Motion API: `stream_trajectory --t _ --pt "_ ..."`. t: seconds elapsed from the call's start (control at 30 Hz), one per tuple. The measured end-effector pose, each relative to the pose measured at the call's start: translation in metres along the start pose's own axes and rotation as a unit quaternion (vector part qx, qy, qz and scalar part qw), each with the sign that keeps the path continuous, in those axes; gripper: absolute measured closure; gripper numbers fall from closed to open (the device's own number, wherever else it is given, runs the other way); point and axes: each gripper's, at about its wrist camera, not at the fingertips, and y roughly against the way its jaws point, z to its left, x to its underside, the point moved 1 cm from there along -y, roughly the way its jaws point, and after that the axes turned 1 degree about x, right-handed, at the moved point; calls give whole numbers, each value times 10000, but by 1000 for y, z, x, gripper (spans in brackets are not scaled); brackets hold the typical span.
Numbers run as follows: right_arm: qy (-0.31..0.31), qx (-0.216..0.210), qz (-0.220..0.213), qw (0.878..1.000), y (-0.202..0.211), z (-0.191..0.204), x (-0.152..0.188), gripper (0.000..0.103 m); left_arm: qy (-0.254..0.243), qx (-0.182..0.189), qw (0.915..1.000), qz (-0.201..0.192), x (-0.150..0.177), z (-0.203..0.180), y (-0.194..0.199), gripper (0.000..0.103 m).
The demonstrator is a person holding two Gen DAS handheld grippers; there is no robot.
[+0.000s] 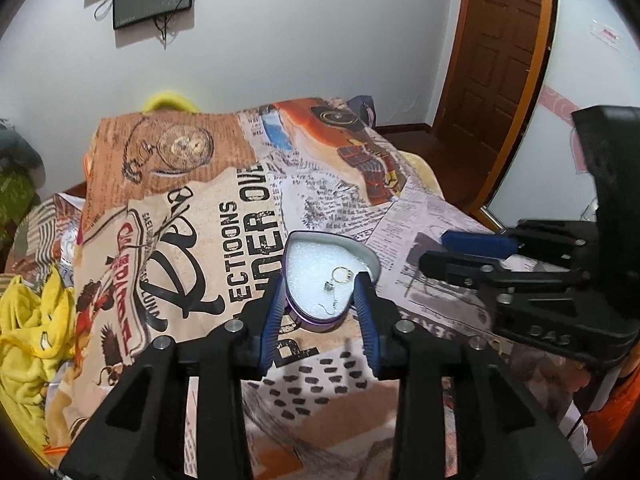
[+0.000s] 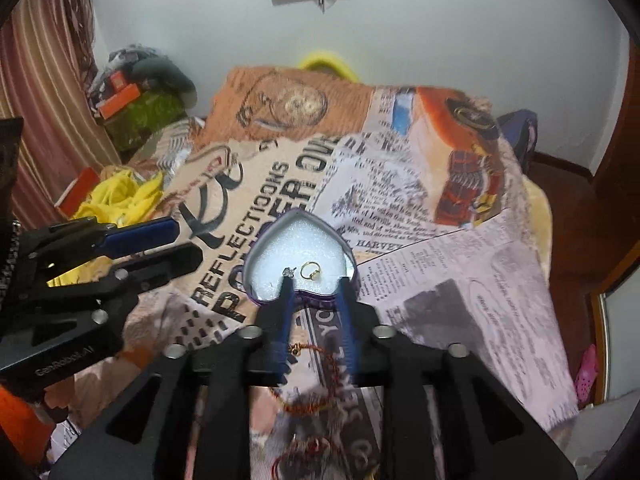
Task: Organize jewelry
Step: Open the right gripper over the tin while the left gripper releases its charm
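Observation:
A purple heart-shaped tin (image 1: 298, 314) (image 2: 256, 258) with white foam inside lies open on the printed blanket. In it lie a gold ring (image 1: 341, 274) (image 2: 311, 270) and a silver hook earring (image 1: 330, 293) (image 2: 289, 271). My left gripper (image 1: 320, 286) is open, its blue fingers either side of the tin's near end. My right gripper (image 2: 314, 282) is open and empty just above the tin's near rim. A red and gold bracelet (image 2: 316, 380) lies on the blanket under my right gripper, with more red jewelry (image 2: 304, 452) nearer, partly hidden.
The printed blanket (image 1: 224, 216) (image 2: 460, 280) covers a bed. Yellow cloth (image 1: 28, 328) (image 2: 120, 200) lies at the left edge. A wooden door (image 1: 504, 60) stands at the right. My right gripper shows in the left wrist view (image 1: 500, 256); my left gripper shows in the right wrist view (image 2: 120, 252).

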Motion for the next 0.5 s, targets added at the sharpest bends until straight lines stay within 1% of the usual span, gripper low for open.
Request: stream_trajectory --t 0.03,0.07,0.1,0.17,0.33,0.5 --pt "5 55 -89 9999 8 0 2 70 -14 3 10000 -7 1 -2 4 68" --pt "16 108 -168 9998 15 1 3 67 -19 6 10000 -12 2 -4 8 67" --pt "31 150 -229 9996 22 1 5 67 -22 11 10000 -16 3 -6 12 66" --pt "24 211 -326 9992 35 0 10 66 -18 12 10000 -41 6 -10 19 59" --pt "-63 367 -437 9984 55 -4 24 66 -33 73 10000 16 16 -21 27 58" --pt "-247 499 -412 9976 65 -14 41 66 -46 149 9997 167 28 -33 26 58"
